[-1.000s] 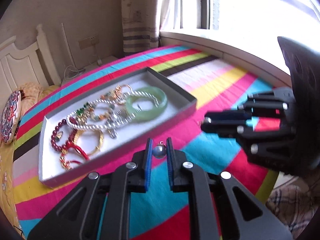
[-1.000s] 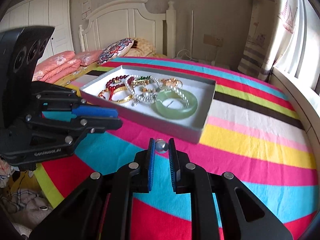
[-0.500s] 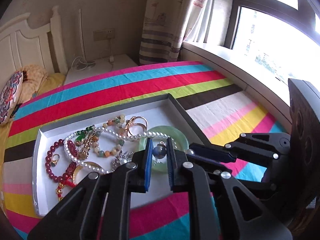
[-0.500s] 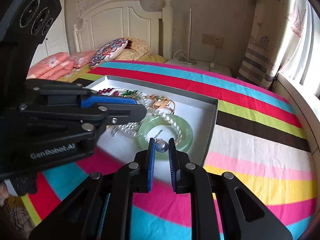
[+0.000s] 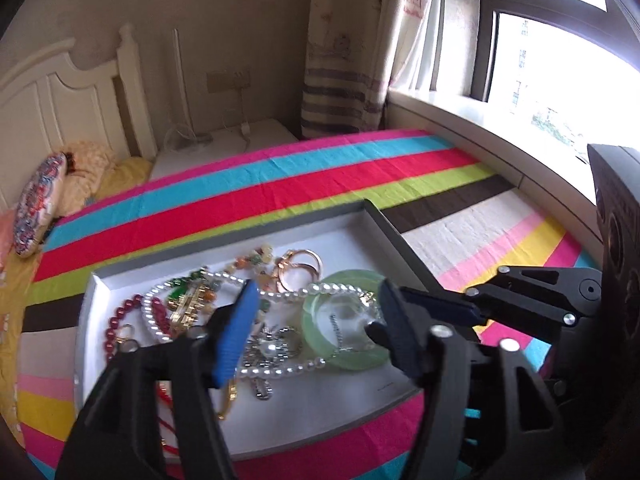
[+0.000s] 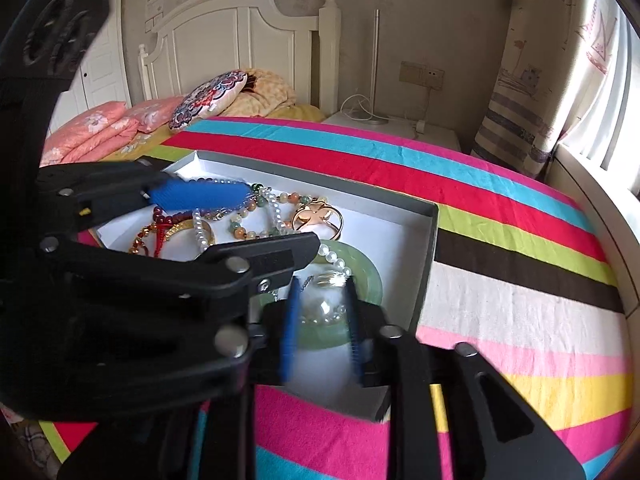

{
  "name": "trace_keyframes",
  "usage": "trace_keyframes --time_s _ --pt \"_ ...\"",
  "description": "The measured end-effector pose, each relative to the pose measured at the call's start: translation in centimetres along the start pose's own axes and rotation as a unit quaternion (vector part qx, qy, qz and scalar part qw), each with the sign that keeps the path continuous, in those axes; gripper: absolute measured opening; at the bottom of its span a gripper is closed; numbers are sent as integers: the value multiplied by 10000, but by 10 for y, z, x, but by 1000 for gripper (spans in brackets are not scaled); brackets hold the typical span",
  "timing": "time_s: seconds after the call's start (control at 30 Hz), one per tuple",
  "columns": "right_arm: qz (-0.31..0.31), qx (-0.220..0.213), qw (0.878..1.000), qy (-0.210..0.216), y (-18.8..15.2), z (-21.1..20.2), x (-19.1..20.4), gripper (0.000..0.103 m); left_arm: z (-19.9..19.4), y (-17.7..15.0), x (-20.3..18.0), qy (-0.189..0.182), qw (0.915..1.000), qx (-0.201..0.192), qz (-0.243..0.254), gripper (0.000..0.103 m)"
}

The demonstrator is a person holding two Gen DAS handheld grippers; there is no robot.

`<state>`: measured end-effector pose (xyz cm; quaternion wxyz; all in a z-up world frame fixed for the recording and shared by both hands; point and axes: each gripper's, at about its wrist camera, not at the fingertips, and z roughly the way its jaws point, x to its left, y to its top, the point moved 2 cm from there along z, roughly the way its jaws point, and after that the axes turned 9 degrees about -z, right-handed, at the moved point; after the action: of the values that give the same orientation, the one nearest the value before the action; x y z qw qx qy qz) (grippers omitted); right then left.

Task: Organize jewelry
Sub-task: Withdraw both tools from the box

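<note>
The matte black plastic left gripper (image 5: 316,330) has 2 angular fingers faced with ribbed blue pads (image 5: 236,332) and silver screw heads behind the jaws. The matte black plastic right gripper (image 6: 320,320) matches it, its blue pads (image 6: 289,326) seemingly ribbed too, though blurred.

The left tongs (image 5: 316,328) cover part of the pearl strand (image 5: 280,372) and the gold bangle (image 5: 230,400) beneath them. In the right wrist view they hide the near half of the tray (image 6: 434,216), and motion blurs the right tongs' (image 6: 320,320) fingertips (image 6: 290,320).
</note>
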<state>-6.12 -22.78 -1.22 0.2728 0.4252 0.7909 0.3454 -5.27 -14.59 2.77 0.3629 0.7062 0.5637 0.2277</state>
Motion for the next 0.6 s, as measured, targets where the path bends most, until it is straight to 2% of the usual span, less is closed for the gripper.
trace_keyframes --time_s 0.1,0.13,0.17,0.2,0.27,0.37,0.43,0.53,0.6 --pt "98 -54 9999 -44 -6 -11 4 30 -21 -7 10 334 9989 -326 -67 89" --pt "119 -81 9999 -50 -9 -15 6 36 -29 -11 15 436 9979 -465 -131 98" --pt "143 -114 9998 -48 -12 -19 10 47 -39 -18 22 561 9961 -639 -225 101" --pt "166 -138 9998 -52 -14 -22 14 52 -45 -21 27 611 9952 -708 -273 101" --pt "233 -158 9995 -135 -18 -28 23 70 -59 -32 41 750 9934 -763 -424 101" --pt "461 -185 9986 -164 -21 -34 34 80 -78 -47 60 923 9898 -854 -674 101" --pt "625 -233 9975 -225 -22 -36 41 85 -88 -55 71 1016 9866 -998 -794 101" --pt "748 -224 9963 -345 -20 -34 46 86 -96 -59 84 1236 9818 -1140 -880 101" --pt "793 -236 9957 -419 -19 -33 46 86 -99 -60 91 1256 9808 -1158 -945 101"
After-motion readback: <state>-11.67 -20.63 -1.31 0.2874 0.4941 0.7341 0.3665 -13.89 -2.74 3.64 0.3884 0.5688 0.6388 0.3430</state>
